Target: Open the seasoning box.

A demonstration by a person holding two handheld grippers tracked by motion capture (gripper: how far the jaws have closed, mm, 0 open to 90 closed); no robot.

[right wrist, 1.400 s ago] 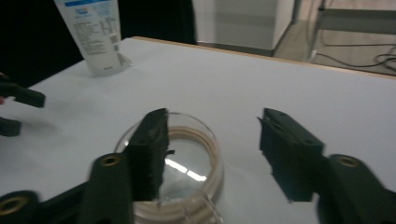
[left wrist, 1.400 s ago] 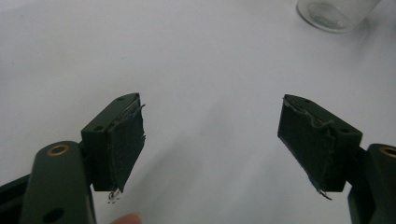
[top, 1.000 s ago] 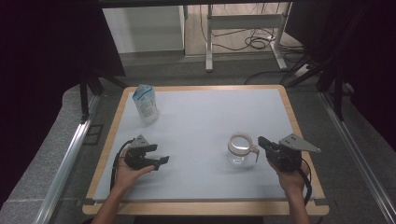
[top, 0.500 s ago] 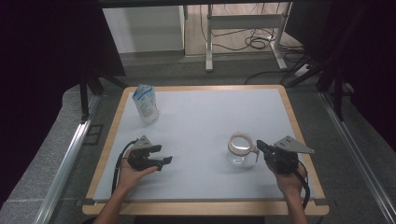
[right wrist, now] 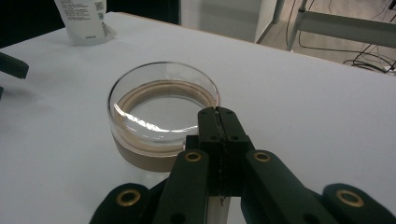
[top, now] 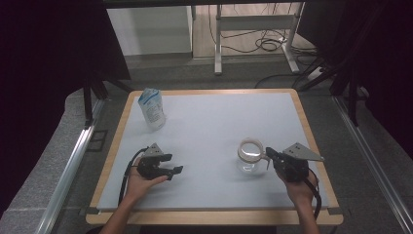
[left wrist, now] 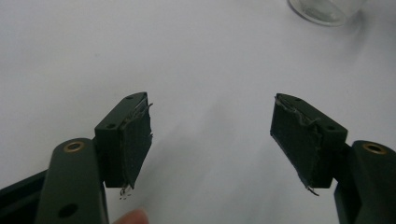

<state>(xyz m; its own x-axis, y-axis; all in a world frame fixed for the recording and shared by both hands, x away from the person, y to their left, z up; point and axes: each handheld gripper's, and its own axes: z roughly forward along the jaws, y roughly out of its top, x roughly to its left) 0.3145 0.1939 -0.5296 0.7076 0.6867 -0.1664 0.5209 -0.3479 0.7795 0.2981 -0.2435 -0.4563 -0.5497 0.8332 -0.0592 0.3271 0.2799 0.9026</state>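
At the far left of the worktop (top: 214, 122) stands a soft white pouch (top: 152, 108), printed with small text, its top crimped and slightly slumped; it looks light and would give under a squeeze. Nearer the person, the left gripper (top: 173, 171) rests low over the pale, matte surface with its jaws spread wide and nothing between them, the frayed dark pads (left wrist: 140, 140) plain in the left gripper view; the jaws have just been closing a little. To the right sits a round glass jar (top: 251, 155), clear-walled with a tan band inside near the base, standing upright and open-topped. It is rigid, smooth, probably slippery and breakable, so the rim wall seems the sensible place to pinch. The right gripper (right wrist: 217, 112) has its jaws pressed together right at the jar's near rim, apparently clamping nothing.
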